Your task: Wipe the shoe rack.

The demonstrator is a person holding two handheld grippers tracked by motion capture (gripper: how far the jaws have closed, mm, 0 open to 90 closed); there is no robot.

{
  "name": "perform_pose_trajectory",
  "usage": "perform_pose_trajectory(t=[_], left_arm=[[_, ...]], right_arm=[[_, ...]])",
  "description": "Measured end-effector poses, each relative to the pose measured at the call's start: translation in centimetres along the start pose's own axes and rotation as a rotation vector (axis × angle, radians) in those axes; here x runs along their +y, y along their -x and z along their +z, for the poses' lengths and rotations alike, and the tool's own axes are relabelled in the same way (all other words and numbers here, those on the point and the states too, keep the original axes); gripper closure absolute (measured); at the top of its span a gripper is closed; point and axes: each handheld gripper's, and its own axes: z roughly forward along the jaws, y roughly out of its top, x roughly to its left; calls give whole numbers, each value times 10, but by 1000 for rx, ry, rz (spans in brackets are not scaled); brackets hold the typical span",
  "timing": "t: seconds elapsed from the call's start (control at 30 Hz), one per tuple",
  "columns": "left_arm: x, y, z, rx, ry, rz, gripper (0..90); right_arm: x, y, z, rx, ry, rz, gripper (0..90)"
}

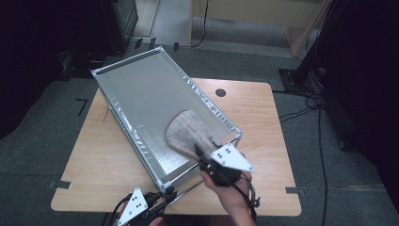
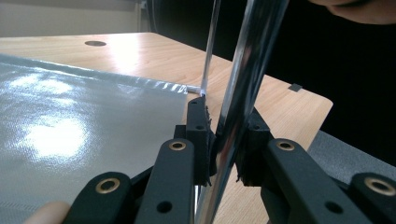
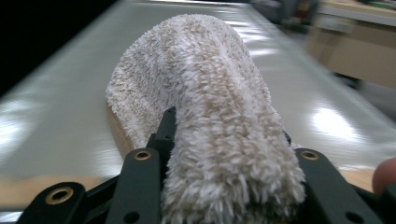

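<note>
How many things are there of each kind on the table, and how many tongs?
Racks: 1
Cloths: 1
Tongs: 2, left tongs shut on the rack's pole, right tongs shut on the cloth
Total: 4

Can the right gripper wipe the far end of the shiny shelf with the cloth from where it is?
Probably yes. The right gripper holds the cloth on the shelf, and the silvery top beyond it looks bare up to the far rail.

Fluffy terry cloth [image 3: 210, 116], glossy silver sheet [image 1: 150, 94], wooden table [image 1: 263, 122]
</note>
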Motion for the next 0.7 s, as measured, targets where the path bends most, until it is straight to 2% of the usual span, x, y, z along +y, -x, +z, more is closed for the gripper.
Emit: perform_pose_trajectory(t=[0.07, 0.13, 0.17, 0.23, 0.37, 0.43, 0.53, 0.7], left_arm=[[0, 1, 1, 4, -3, 5, 788], [1, 1, 0, 5, -7, 12, 788], [1, 1, 0, 5, -7, 15, 789], [1, 1, 0, 6, -10, 19, 789], [1, 0, 1, 1, -9, 17, 789], [1, 0, 1, 0, -6, 14, 789], [1, 0, 2, 1, -7, 15, 788], [0, 0, 3, 3, -9, 16, 788]], right_arm=[[-1, -19, -5, 70, 6, -48, 609], [-5, -29, -11, 76, 21, -99, 609], [-6, -28, -14, 67, 28, -101, 609], [-11, -17, -19, 38, 50, -70, 610], [-22, 15, -34, -99, 93, -6, 613], [-30, 30, -41, -175, 102, -10, 613], [-49, 48, -49, -250, 96, 9, 614], [-89, 61, -47, -295, 32, 41, 618]])
